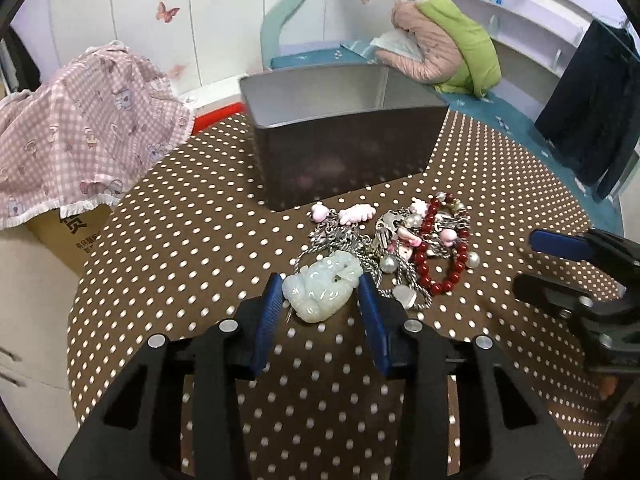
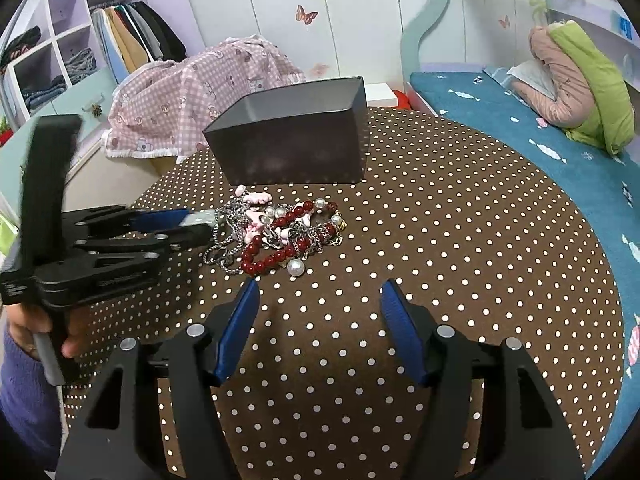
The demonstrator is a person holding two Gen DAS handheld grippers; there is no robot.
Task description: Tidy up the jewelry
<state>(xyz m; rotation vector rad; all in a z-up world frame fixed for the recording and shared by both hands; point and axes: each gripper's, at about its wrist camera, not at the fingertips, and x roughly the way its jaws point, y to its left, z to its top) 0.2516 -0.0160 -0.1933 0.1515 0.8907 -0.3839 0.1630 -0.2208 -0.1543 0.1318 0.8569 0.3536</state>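
A pale green jade pendant [image 1: 322,286] lies on the polka-dot table [image 1: 200,220], still tied to a tangle of silver chains, pink charms, pearls and a red bead bracelet [image 1: 442,252]. My left gripper [image 1: 322,292] has its blue pads on both sides of the pendant and touches it. In the right wrist view the left gripper [image 2: 196,224] reaches into the pile [image 2: 280,232] from the left with the pendant [image 2: 198,218] between its tips. My right gripper [image 2: 320,300] is open and empty, just in front of the pile. An open dark metal box [image 1: 344,136] stands behind the jewelry.
A pink checked cloth [image 1: 80,128] drapes over cardboard boxes at the left of the table. A blue bed [image 2: 540,148] with a pink and green jacket [image 2: 580,80] lies to the right. A dark garment [image 1: 592,120] hangs at the far right.
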